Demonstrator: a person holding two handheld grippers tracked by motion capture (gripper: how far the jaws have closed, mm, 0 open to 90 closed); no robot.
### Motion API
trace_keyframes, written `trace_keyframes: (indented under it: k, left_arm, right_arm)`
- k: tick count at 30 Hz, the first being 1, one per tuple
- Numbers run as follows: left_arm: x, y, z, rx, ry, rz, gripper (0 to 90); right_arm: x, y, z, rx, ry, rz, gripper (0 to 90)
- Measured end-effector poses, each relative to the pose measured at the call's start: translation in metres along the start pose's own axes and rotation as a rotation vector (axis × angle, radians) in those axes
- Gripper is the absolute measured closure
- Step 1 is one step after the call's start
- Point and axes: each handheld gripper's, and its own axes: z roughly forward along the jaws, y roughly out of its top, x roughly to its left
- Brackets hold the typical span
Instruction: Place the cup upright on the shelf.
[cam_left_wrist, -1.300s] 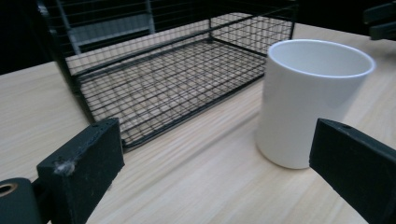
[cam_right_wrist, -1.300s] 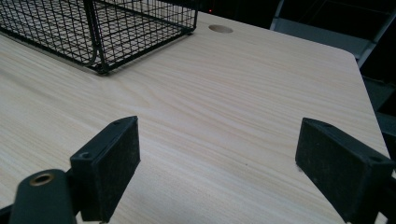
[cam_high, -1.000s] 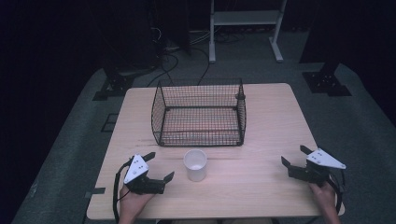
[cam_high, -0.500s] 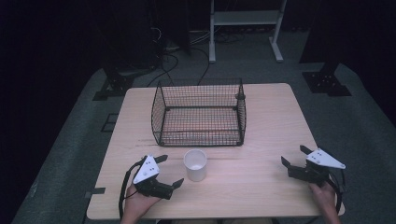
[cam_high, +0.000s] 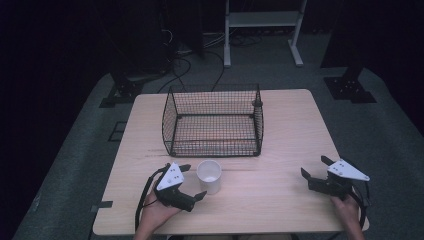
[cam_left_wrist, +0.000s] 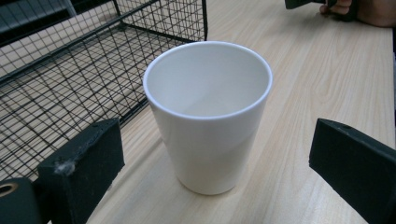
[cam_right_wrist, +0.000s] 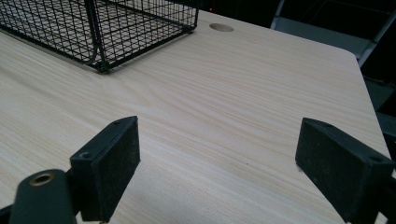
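Observation:
A white cup (cam_high: 209, 176) stands upright and empty on the wooden table (cam_high: 280, 150), just in front of a black wire basket (cam_high: 213, 120). My left gripper (cam_high: 191, 181) is open right beside the cup's left side. In the left gripper view the cup (cam_left_wrist: 209, 112) stands between and just beyond the two spread jaws, touching neither. My right gripper (cam_high: 315, 167) is open near the table's right front edge, with nothing between its jaws. In the right gripper view only bare table (cam_right_wrist: 219, 116) lies between them.
The basket (cam_right_wrist: 100, 23) is empty and sits mid-table toward the back. A round cable hole (cam_right_wrist: 221, 27) marks the table's far right part. Dark floor, cables and a white frame (cam_high: 262, 20) lie beyond the table.
My left gripper has moved right and forward toward the cup, ending close beside it. The right gripper has stayed put.

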Motion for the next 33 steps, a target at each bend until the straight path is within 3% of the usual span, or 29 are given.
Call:
trace_keyframes:
  k: [5, 10, 17, 19, 33]
  left_arm:
    - [0.0, 0.002, 0.006, 0.023, -0.001, 0.001, 2.5]
    - [0.002, 0.006, 0.015, 0.052, -0.034, -0.013, 2.5]
    - [0.003, 0.009, 0.021, 0.07, -0.031, -0.012, 2.5]
    - [0.003, 0.01, 0.026, 0.104, -0.031, -0.007, 2.5]
    - [0.006, 0.019, 0.042, 0.165, -0.053, 0.004, 2.7]
  right_arm:
    - [0.0, 0.0, 0.0, 0.002, -0.002, -0.002, 13.1]
    - [0.001, 0.0, 0.0, 0.005, -0.001, -0.01, 13.1]
    - [0.001, 0.0, 0.0, 0.001, 0.006, -0.007, 13.1]
    - [0.001, 0.0, 0.0, 0.003, 0.004, -0.006, 13.1]
    - [0.001, 0.0, 0.001, 0.006, 0.005, -0.008, 13.1]
